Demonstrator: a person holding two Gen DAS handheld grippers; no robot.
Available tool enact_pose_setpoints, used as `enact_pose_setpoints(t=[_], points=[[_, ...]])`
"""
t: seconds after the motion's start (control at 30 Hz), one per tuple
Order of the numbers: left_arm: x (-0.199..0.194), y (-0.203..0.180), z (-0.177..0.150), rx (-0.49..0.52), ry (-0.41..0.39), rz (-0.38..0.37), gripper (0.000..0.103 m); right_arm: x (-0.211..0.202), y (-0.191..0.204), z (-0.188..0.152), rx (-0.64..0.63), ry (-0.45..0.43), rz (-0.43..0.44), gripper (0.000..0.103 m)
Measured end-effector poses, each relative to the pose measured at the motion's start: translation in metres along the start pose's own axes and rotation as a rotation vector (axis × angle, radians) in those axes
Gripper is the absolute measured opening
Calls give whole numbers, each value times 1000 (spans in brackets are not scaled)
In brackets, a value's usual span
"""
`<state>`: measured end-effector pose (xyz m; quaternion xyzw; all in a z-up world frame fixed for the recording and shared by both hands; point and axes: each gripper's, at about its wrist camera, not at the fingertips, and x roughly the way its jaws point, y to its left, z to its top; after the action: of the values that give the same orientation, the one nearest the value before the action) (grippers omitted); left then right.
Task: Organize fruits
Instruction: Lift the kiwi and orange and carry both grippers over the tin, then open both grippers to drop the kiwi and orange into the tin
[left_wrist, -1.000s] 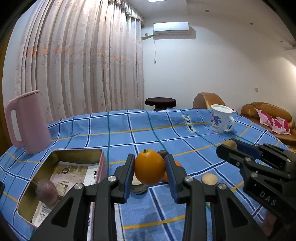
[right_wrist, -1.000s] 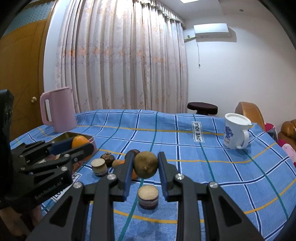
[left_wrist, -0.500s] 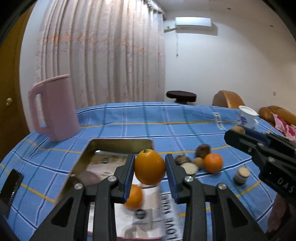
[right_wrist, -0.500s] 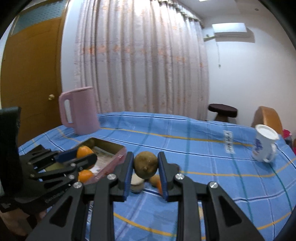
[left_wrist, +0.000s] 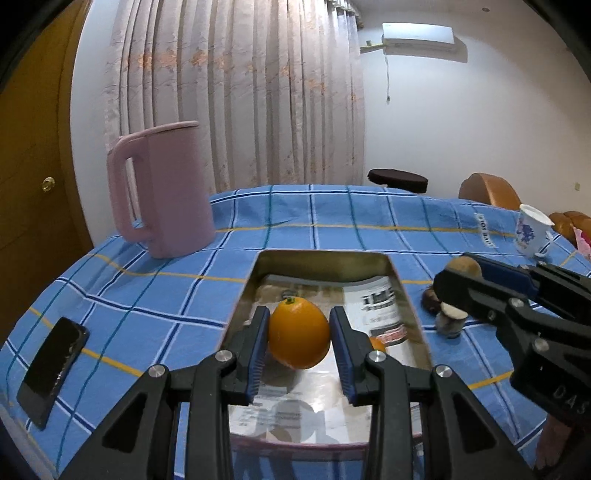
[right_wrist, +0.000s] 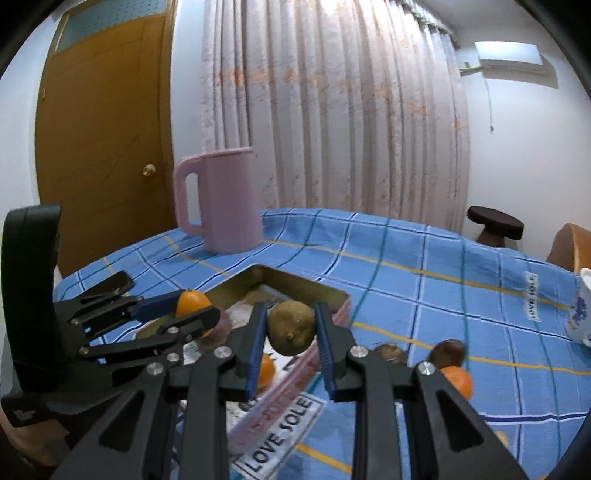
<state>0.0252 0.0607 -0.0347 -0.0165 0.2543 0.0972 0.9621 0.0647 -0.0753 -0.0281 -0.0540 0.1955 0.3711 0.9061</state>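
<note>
Your left gripper (left_wrist: 299, 341) clamps an orange (left_wrist: 298, 334) over the tin tray (left_wrist: 321, 258); your right gripper (right_wrist: 290, 334) clamps a brown fruit (right_wrist: 291, 326) above the tray's edge. The blue checked tablecloth (left_wrist: 332, 218) carries a pink jug (left_wrist: 162, 192) near its far-left edge, before curtains (left_wrist: 236, 92).

Shiny metal tin (left_wrist: 325, 263) lined with printed paper (left_wrist: 373, 306) sits on checked cloth (left_wrist: 332, 218); beside the tin, a matt plastic jug (left_wrist: 166, 192); behind, a glossy wooden door (right_wrist: 103, 147).
</note>
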Motion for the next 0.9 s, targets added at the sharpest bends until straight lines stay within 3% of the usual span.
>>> enact_pose_setpoints(t=[0.37, 0.8, 0.87, 0.9], points=[[8, 24, -9, -17, 47, 40, 35, 25, 26, -12, -43, 92, 66, 29], [10, 24, -14, 3, 60, 66, 37, 39, 40, -15, -95, 152, 114, 32], [8, 27, -15, -12, 63, 69, 41, 38, 41, -16, -99, 155, 117, 36], [8, 29, -15, -20, 63, 75, 51, 38, 41, -16, -97, 153, 115, 39]])
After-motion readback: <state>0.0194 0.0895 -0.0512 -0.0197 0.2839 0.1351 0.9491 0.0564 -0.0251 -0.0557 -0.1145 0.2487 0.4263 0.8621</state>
